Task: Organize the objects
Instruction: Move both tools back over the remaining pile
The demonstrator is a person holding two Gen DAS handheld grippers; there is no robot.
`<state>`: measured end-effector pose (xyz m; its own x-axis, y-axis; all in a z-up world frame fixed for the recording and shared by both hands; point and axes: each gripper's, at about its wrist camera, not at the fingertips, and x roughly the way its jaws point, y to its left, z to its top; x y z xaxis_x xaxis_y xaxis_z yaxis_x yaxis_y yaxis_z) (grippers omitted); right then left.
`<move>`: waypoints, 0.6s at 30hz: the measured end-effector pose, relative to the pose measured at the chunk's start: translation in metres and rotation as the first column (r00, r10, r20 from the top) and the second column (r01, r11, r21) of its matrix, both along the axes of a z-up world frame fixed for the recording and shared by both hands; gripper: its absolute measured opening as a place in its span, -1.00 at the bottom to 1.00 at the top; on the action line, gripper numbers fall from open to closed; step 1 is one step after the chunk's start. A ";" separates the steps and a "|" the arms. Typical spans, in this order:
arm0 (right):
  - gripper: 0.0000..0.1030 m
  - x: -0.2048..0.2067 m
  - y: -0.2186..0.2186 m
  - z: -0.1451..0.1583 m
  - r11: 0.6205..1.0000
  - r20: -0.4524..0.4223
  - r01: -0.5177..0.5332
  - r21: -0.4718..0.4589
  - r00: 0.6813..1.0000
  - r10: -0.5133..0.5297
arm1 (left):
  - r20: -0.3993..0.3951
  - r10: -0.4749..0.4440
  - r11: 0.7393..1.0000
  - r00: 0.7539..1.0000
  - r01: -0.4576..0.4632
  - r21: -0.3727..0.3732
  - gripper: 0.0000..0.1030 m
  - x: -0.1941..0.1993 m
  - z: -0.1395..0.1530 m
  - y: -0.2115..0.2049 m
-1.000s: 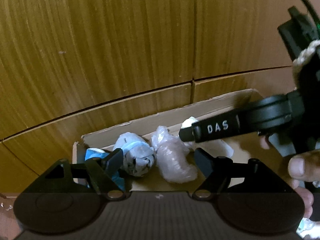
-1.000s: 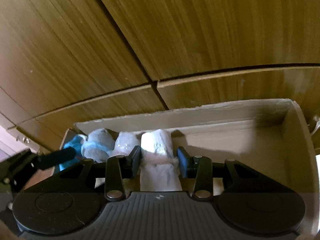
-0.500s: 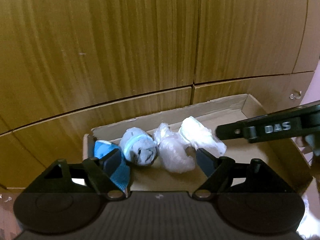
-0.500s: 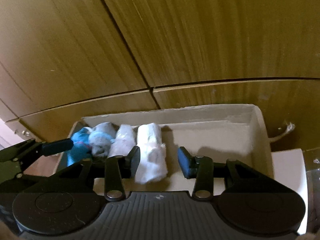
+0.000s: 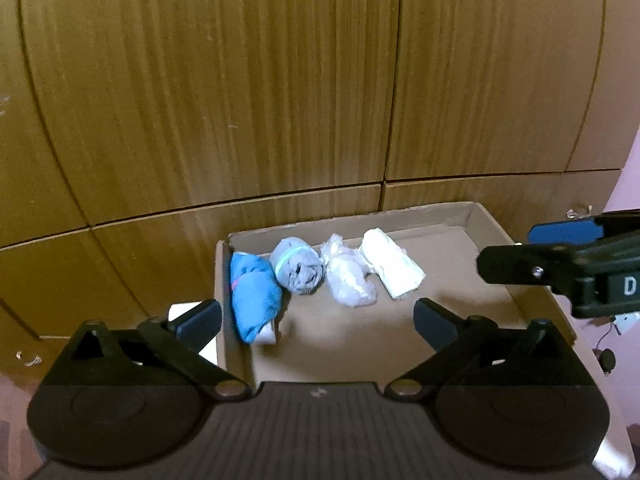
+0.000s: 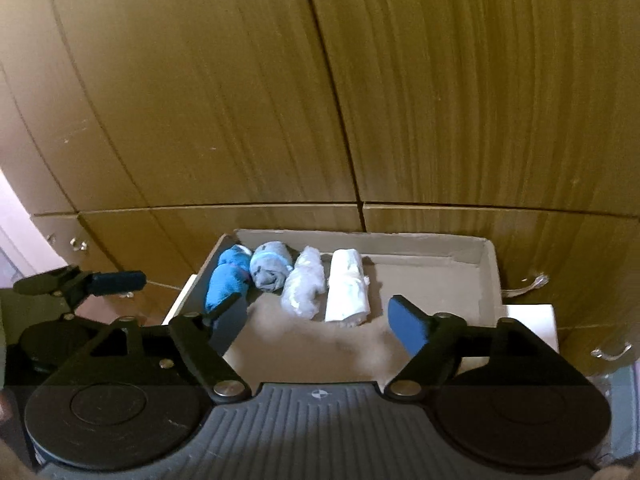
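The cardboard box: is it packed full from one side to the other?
No. The four rolled bundles crowd the left part of the cardboard box, and its right part shows bare floor.

Both tongs pull back and up from the cardboard box point(image 6: 486, 276), jaws opening on nothing; the right tongs point(image 6: 316, 320) have let go of the white roll point(image 6: 346, 288), now lying fourth in the row, while the left tongs point(image 5: 316, 320) widen too.

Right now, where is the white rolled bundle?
In both wrist views the white rolled bundle lies in the cardboard box, last on the right of the row of four rolls, right beside the pale translucent roll.
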<state>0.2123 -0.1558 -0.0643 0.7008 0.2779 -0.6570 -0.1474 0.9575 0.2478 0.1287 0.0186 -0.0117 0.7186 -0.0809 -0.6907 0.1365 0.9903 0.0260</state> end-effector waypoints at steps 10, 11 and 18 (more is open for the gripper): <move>0.72 -0.070 -0.001 0.020 1.000 0.035 -0.011 -0.023 0.999 0.012 | 0.006 0.012 1.000 1.000 -0.012 -0.005 0.98 -0.064 0.013 0.018; 0.73 -0.078 -0.002 0.020 1.000 0.037 -0.012 -0.022 0.999 0.013 | 0.004 0.017 1.000 1.000 -0.017 -0.013 0.98 -0.071 0.012 0.021; 0.82 -0.130 -0.006 0.014 1.000 0.062 -0.024 0.000 0.998 0.024 | -0.003 0.022 1.000 1.000 -0.022 -0.004 0.98 -0.112 -0.002 0.030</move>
